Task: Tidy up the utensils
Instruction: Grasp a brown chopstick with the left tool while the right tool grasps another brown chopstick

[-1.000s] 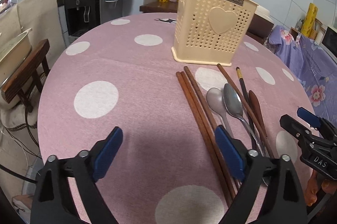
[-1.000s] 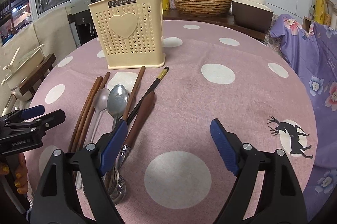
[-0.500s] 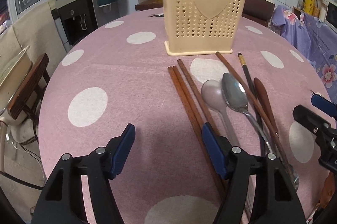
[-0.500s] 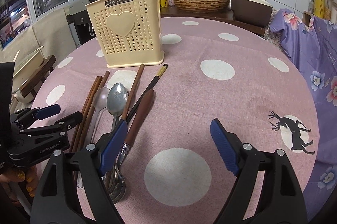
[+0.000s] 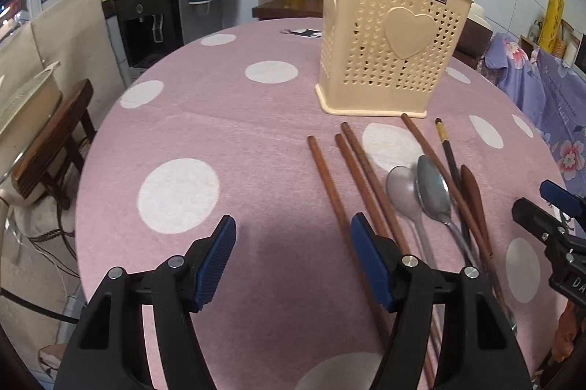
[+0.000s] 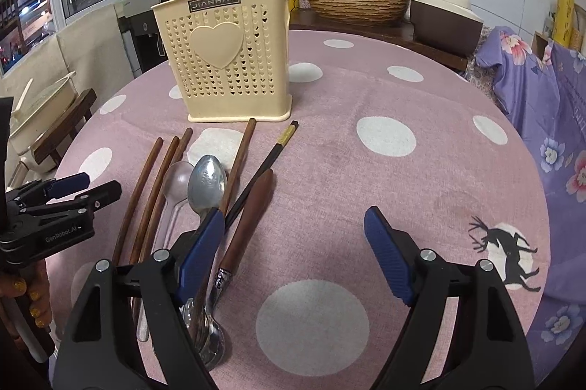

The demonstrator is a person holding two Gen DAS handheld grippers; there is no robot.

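Note:
A cream perforated utensil holder [image 5: 388, 49] [image 6: 227, 56] stands on the pink dotted table, with a brown stick and a dark utensil in it. In front lie several brown chopsticks [image 5: 329, 185] [image 6: 139, 188], a black chopstick [image 6: 267, 159], a clear spoon [image 5: 401, 192] [image 6: 177, 177], a metal spoon [image 5: 432, 188] [image 6: 207, 177] and a wooden-handled utensil [image 6: 249, 214]. My left gripper [image 5: 293, 247] is open and empty, its right finger over the leftmost chopstick. My right gripper [image 6: 293, 243] is open and empty, its left finger over the spoon handles.
The round table [image 5: 183, 119] drops off at left, where a wooden stool [image 5: 51, 141] and a water dispenser [image 5: 146, 9] stand. A woven basket [image 6: 357, 0] and a brown box [image 6: 443, 20] sit on a counter behind. Purple floral fabric [image 6: 542, 89] lies at the right.
One brown chopstick now lies apart, left of the other pair. My left gripper has shifted left and closer to the table. The right gripper has barely moved.

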